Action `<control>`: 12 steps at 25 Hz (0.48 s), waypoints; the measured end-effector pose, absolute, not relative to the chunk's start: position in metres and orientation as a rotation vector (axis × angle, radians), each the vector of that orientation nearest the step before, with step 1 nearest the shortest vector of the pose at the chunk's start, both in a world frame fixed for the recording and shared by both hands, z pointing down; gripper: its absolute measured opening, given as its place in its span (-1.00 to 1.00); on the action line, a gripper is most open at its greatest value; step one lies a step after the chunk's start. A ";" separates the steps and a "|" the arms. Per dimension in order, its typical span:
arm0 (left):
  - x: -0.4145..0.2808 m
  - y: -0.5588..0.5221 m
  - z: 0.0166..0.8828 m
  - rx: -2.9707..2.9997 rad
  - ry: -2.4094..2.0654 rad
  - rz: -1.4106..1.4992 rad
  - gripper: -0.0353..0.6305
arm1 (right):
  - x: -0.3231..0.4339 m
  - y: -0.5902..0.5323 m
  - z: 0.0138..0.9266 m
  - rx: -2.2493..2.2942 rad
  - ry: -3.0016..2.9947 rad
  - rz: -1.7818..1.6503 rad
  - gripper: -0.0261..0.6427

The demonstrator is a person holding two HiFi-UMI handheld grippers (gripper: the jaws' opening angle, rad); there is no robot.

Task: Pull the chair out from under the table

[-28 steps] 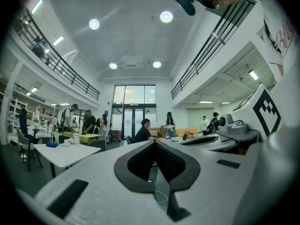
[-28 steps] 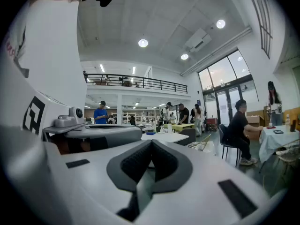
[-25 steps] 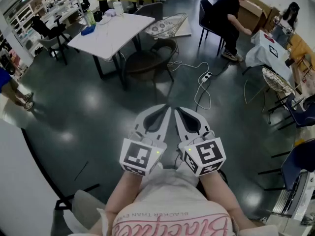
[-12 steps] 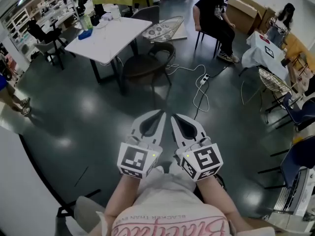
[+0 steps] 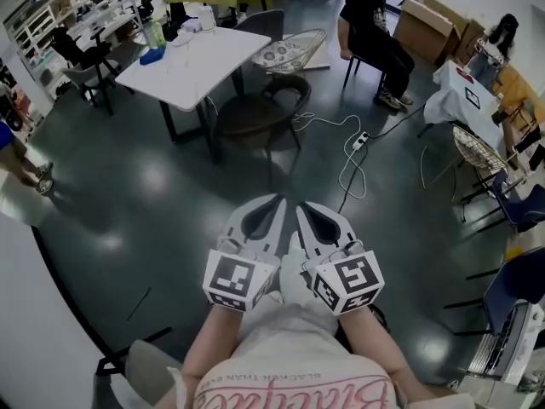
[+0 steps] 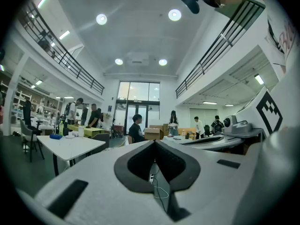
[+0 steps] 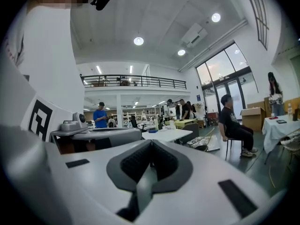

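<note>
The dark round-backed chair (image 5: pixel 258 109) stands pushed up to the near edge of the white table (image 5: pixel 192 54), on the dark floor, well ahead of both grippers and touched by neither.

The left gripper (image 5: pixel 279 201) and the right gripper (image 5: pixel 301 206) are held level side by side in front of the person's chest, tips close together and pointing toward the chair. In the left gripper view the left gripper (image 6: pixel 153 142) has its 2 jaws clenched tip to tip, with nothing between them. In the right gripper view the right gripper (image 7: pixel 150 142) is likewise pressed together and empty.

To the right of the chair a white power strip (image 5: pixel 361 136) with its cable lies on the floor. Beyond it, a seated person (image 5: pixel 375 24) in dark clothes sits on another chair.
</note>
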State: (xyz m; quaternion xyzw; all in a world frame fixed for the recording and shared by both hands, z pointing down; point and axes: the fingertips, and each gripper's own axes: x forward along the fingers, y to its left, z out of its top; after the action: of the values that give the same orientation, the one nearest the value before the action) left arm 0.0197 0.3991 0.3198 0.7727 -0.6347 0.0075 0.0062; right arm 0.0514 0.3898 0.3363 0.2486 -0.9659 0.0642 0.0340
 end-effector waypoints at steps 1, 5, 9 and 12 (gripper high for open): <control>0.017 0.394 0.320 2.414 -1.989 0.022 -0.88 | 0.049 0.385 0.338 0.761 -2.969 0.201 -0.91; 0.007 0.368 0.319 2.399 -2.001 0.030 -0.88 | 0.042 0.360 0.339 0.756 -2.965 0.220 -0.91; -0.003 0.334 0.326 2.405 -1.995 0.049 -0.88 | 0.030 0.325 0.346 0.760 -2.962 0.236 -0.91; -0.013 0.304 0.331 2.400 -1.986 0.052 -0.88 | 0.020 0.296 0.351 0.762 -2.958 0.253 -0.91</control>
State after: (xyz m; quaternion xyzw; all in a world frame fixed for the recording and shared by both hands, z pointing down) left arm -0.0129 0.3040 0.3310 0.7703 -0.6373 0.0168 0.0129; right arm 0.0204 0.2960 0.3507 0.2484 -0.9644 0.0824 0.0386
